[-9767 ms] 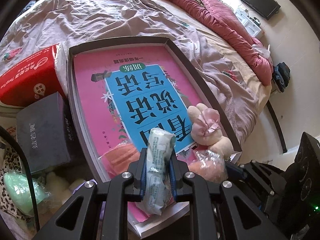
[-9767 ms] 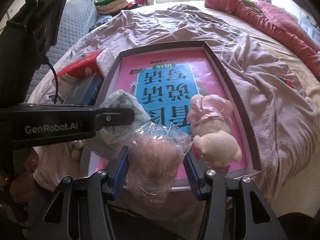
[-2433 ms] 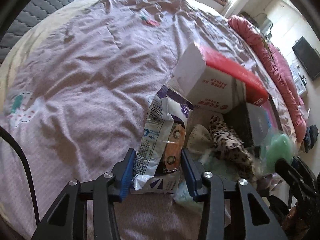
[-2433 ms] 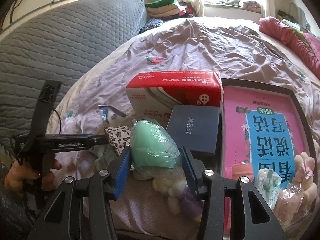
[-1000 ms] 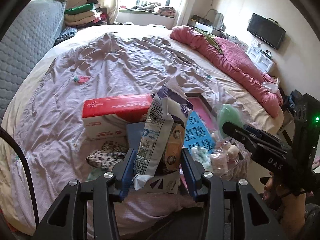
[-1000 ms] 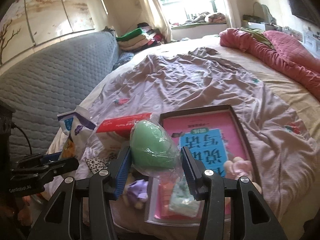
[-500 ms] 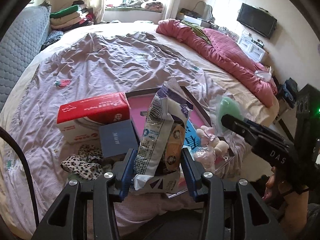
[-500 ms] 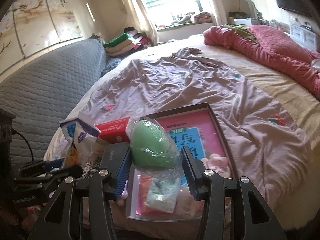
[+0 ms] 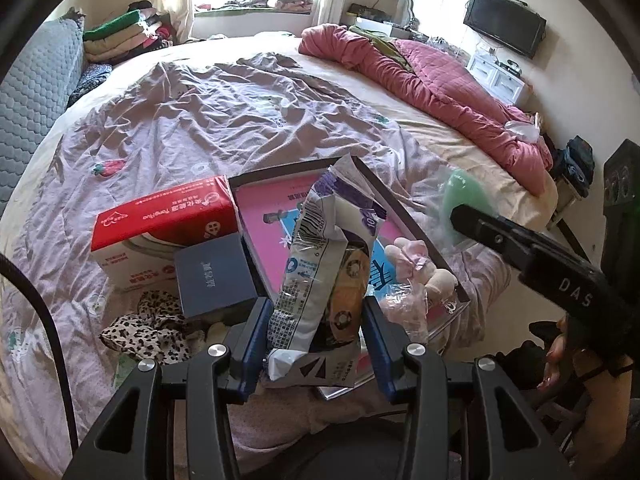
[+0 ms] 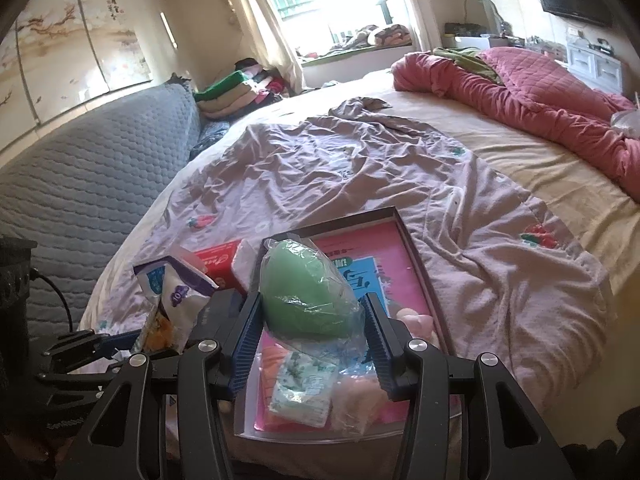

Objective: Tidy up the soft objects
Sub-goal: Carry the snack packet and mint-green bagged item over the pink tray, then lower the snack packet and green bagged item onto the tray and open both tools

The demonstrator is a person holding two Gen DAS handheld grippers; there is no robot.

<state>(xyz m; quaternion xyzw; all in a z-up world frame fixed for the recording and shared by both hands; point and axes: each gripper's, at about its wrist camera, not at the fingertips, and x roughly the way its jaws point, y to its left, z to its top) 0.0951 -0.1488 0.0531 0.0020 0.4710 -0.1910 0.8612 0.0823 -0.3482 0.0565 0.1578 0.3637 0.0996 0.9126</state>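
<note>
- The left gripper is clamped part-way closed on a crinkled snack packet, which stands upright with its long axis running away from the jaws.
- The right gripper is likewise part-closed, on a bagged green soft ball.
- The dark-rimmed tray on the bed, already holding a pink plush, lies ahead of and below both loads.
- The right gripper hangs directly over the tray's near end; the left sits off towards the red tissue box, so the right looks nearer.
</note>
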